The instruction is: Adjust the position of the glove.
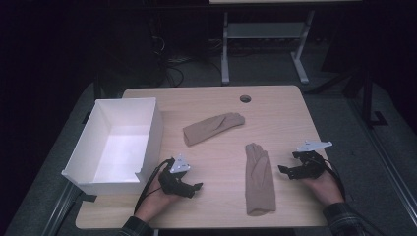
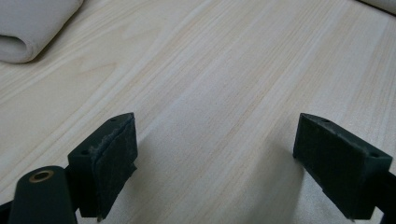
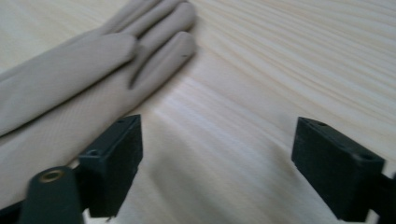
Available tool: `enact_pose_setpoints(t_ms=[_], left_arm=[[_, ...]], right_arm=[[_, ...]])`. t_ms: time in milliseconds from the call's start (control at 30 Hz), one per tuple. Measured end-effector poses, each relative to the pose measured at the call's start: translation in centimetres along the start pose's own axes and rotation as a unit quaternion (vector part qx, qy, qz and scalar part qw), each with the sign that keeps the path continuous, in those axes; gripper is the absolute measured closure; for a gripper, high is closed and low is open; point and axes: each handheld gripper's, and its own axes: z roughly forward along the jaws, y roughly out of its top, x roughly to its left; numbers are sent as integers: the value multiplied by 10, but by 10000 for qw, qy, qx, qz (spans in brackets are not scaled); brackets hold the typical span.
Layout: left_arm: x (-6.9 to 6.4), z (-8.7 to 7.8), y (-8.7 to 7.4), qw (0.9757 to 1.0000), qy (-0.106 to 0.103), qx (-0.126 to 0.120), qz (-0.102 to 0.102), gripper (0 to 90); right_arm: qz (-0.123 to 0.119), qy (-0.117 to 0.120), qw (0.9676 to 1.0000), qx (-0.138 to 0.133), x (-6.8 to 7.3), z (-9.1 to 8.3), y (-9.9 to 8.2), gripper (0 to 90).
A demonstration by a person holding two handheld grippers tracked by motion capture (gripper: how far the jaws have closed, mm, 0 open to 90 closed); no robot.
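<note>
Two beige gloves lie flat on the wooden table (image 1: 290, 113). One glove (image 1: 214, 127) lies slanted at mid-table, and its cuff (image 2: 28, 28) shows in the left gripper view. The other glove (image 1: 259, 178) lies lengthwise near the front, fingers pointing away. My left gripper (image 1: 195, 189) (image 2: 224, 158) rests low left of that glove, open over bare wood. My right gripper (image 1: 289, 162) (image 3: 219, 163) sits just right of it, open, with the glove's fingers (image 3: 84, 79) beside its left jaw. Neither gripper holds anything.
An empty white box (image 1: 118, 142) stands on the table's left side, close to my left hand. A round cable hole (image 1: 245, 98) sits near the far edge. Beyond the table stands a metal desk frame (image 1: 265, 44) on a dark floor.
</note>
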Motion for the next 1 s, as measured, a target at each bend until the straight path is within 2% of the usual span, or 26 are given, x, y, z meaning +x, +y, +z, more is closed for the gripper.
enact_pose_setpoints(t_ms=[133,333,400,500,600,733,867,1000], left_arm=[[0,0,0,10000,-1,16,2,131],[-1,1,1,9999,87,17,-68,129],[-3,2,4,9997,150,106,-134,130],[-4,3,8,9995,166,199,-175,134],[-2,4,12,9994,110,270,-186,136],[-1,4,21,9994,82,168,-308,140],[4,7,30,9994,70,217,-266,141],[9,10,37,9993,33,196,-318,177]], right_arm=[[98,-117,9999,58,-5,5,-2,132],[9,-244,9997,-75,-5,6,-6,129],[-20,-238,9996,-162,-6,6,-9,124],[-25,-240,9996,-150,-6,6,-8,124],[-17,-243,9996,-162,-6,6,-9,124],[-25,-243,9996,-165,-6,6,-9,123],[-16,-252,9995,-164,-6,6,-8,123],[16,-246,9996,-147,-5,6,-8,123]])
